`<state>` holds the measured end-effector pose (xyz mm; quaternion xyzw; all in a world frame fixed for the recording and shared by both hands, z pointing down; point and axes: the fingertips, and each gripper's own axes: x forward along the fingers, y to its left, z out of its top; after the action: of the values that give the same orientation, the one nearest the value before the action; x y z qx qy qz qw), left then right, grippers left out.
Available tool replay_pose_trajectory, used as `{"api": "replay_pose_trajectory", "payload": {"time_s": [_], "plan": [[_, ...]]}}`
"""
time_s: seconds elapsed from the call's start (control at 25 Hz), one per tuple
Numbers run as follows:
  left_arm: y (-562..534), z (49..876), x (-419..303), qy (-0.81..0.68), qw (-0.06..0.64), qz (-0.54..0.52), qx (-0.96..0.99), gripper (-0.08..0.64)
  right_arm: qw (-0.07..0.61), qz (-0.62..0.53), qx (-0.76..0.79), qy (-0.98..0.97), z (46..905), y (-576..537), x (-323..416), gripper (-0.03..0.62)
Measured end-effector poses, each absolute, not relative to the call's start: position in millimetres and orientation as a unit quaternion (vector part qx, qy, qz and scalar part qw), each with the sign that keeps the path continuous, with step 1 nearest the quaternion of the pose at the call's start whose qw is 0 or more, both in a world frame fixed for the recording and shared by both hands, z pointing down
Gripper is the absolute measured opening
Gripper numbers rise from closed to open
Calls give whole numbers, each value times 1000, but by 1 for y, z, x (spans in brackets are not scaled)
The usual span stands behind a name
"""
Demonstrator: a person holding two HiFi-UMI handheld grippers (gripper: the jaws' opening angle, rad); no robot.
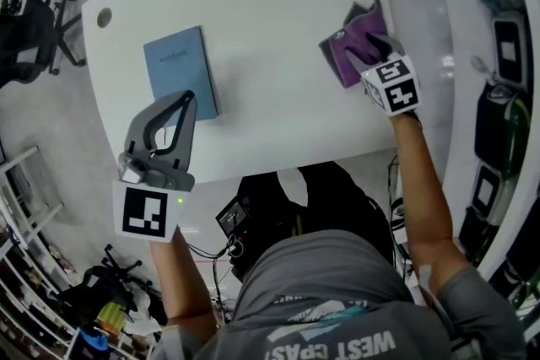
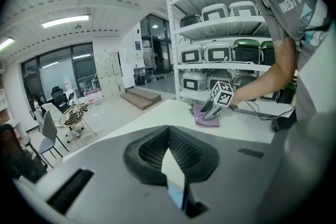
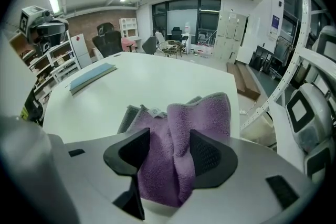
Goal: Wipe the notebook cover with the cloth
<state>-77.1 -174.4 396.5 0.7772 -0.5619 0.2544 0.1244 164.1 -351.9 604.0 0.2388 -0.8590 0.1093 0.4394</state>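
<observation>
A blue notebook (image 1: 180,73) (image 3: 92,76) lies closed on the left part of the white table (image 1: 270,4). A purple cloth (image 1: 354,46) (image 3: 173,165) (image 2: 202,115) lies crumpled near the table's right edge. My right gripper (image 1: 371,55) (image 3: 169,149) (image 2: 210,110) rests down on the cloth. Its jaws stand wide apart with a raised fold of cloth between them, and the pads do not squeeze it. My left gripper (image 1: 181,101) (image 2: 168,136) hovers just over the notebook's near right corner, tips together, with nothing held.
Shelves with storage boxes (image 1: 506,97) (image 2: 231,52) run close along the table's right side. Office chairs (image 1: 34,21) stand off the left edge. A black bag and cables (image 1: 278,206) sit under the near edge. A cable hole (image 1: 104,16) marks the far left corner.
</observation>
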Motion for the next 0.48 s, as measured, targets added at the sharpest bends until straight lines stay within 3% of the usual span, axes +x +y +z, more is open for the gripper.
{"api": "replay_pose_trajectory", "payload": {"time_s": [0.24, 0.36, 0.48], "plan": [[-175, 399, -83, -562, 127, 250, 778, 3, 442, 103, 247, -857, 606, -356, 166, 230], [-176, 399, -87, -565, 127, 245, 777, 3, 451, 89, 252, -851, 607, -360, 171, 103], [-175, 396, -92, -570, 124, 240, 776, 3, 454, 91, 252, -850, 605, -364, 172, 81]]}}
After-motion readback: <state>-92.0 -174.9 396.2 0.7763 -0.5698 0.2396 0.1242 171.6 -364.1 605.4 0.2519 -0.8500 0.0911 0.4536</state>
